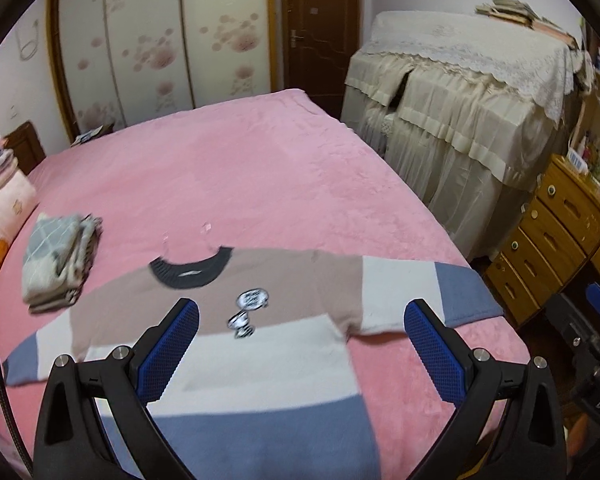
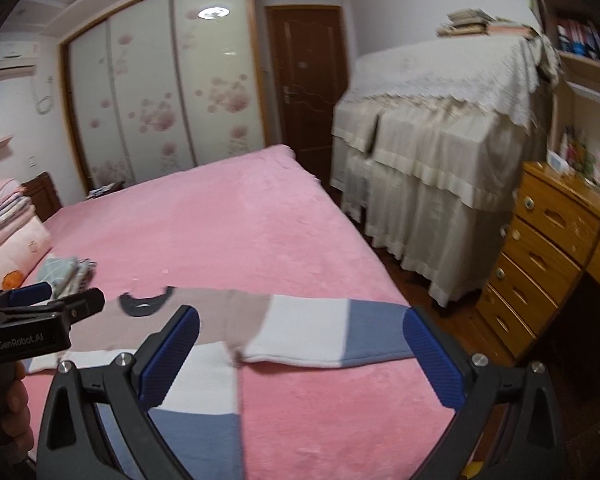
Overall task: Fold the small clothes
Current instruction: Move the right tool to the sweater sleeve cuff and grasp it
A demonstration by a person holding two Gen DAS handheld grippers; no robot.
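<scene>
The left gripper [image 1: 302, 316] is hovering with its blue fingers [image 1: 168, 350] spread apart, gripping nothing, over the striped sweater [image 1: 260, 360]. The right gripper [image 2: 302, 322] is likewise gaping wide above the sweater's sleeve [image 2: 320, 332]. The sweater is lying flat on the pink bed [image 1: 260, 176], sleeves outstretched, near a stack of folded clothes [image 1: 56, 260].
</scene>
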